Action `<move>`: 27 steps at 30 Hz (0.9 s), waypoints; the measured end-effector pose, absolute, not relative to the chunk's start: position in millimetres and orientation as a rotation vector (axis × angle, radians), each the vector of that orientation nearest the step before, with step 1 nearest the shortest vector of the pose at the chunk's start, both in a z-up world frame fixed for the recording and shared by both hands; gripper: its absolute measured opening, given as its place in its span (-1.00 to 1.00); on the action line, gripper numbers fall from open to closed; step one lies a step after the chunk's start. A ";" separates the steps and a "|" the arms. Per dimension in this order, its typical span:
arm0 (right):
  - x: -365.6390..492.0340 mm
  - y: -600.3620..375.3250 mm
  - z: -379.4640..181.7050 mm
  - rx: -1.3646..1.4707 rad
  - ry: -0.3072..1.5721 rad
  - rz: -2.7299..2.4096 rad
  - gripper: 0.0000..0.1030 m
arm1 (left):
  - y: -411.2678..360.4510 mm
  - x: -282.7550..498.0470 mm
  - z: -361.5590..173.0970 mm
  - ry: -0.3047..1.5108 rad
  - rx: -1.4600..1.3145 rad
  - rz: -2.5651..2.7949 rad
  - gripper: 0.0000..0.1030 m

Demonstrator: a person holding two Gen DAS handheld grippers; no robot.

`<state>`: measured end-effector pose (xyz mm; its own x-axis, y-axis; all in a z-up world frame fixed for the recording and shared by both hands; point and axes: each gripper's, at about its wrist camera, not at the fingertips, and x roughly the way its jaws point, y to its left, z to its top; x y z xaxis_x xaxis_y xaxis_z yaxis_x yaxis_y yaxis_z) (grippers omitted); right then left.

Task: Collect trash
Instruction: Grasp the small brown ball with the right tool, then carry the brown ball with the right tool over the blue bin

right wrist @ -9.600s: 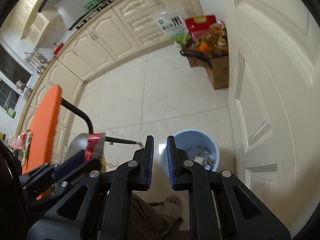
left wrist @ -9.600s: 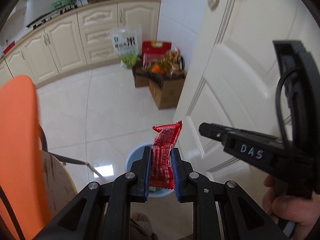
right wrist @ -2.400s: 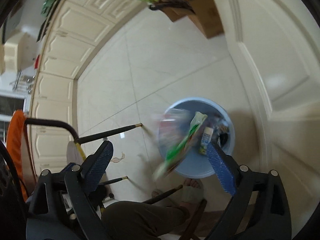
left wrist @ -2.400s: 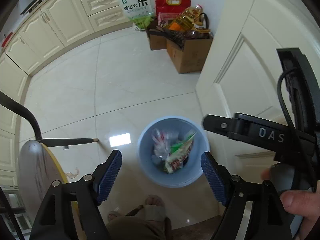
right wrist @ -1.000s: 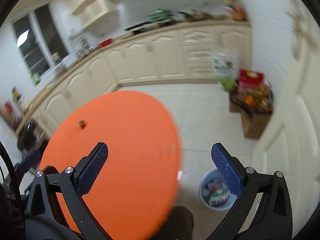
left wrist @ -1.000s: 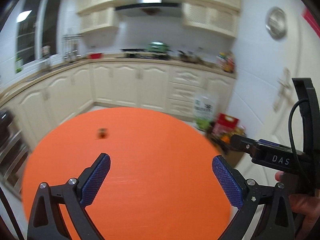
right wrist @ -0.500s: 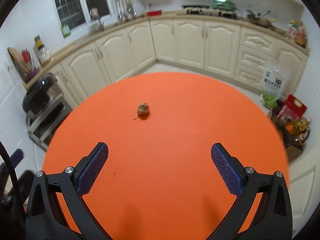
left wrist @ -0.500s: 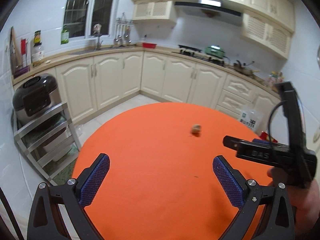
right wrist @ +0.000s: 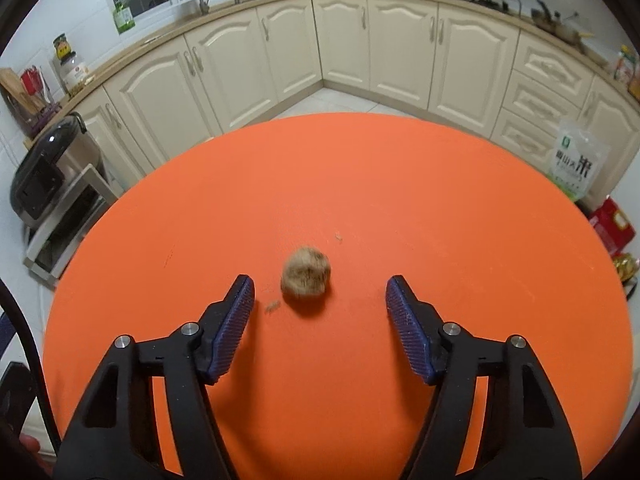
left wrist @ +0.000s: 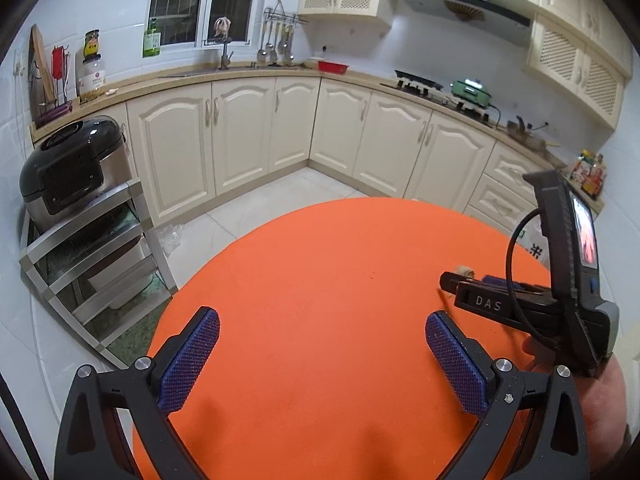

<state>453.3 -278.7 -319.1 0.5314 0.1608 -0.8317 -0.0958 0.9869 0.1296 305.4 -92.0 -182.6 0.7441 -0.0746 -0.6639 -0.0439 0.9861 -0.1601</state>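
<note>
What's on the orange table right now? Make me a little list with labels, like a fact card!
table: round orange table in a kitchen
trash left: one small brown lump, with a few crumbs beside it
right tongs: open, lump just ahead of the gap, not touching it
left tongs: open, holding nothing, above the table
behind the table: cream cabinets
beside the table: rice cooker on a metal rack

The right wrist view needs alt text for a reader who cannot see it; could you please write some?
A small brown fibrous ball lies on a round orange table, just ahead of the open right gripper, nearer its left finger. Cream kitchen cabinets curve behind.
</note>
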 end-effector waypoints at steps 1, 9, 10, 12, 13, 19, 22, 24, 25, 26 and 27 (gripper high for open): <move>452.9 -276.8 -319.8 0.052 0.992 0.142 0.02 | -91.3 315.9 -182.0 0.736 -0.171 -0.018 0.97; 440.4 -264.7 -317.4 -0.022 0.949 0.151 -0.55 | -98.8 317.9 -191.0 0.748 -0.165 -0.037 0.97; 435.9 -269.3 -316.7 0.005 0.949 0.161 -0.55 | -100.4 315.3 -190.6 0.745 -0.163 -0.039 0.97; 425.4 -277.7 -314.3 0.034 0.944 0.172 -0.55 | -104.6 307.6 -188.4 0.739 -0.161 -0.044 0.97; 418.6 -283.7 -312.0 0.045 0.941 0.176 -0.55 | -106.4 300.7 -188.6 0.734 -0.161 -0.051 0.97; 359.9 -339.7 -290.5 0.153 0.891 0.179 -0.55 | -136.2 272.5 -177.9 0.693 -0.134 -0.118 0.97; 318.1 -380.0 -274.2 0.209 0.845 0.176 -0.55 | -159.6 252.2 -173.8 0.672 -0.116 -0.162 0.97; 294.0 -405.6 -267.0 0.237 0.819 0.166 -0.55 | -179.2 237.5 -169.3 0.657 -0.105 -0.198 0.97; 274.1 -427.2 -262.8 0.265 0.800 0.151 -0.55 | -189.0 229.6 -169.3 0.650 -0.100 -0.217 0.97; 261.9 -440.8 -260.4 0.282 0.790 0.140 -0.55 | -199.4 220.3 -169.7 0.641 -0.095 -0.241 0.97; 243.9 -461.9 -257.7 0.304 0.777 0.120 -0.55 | -212.4 211.2 -167.8 0.631 -0.089 -0.270 0.97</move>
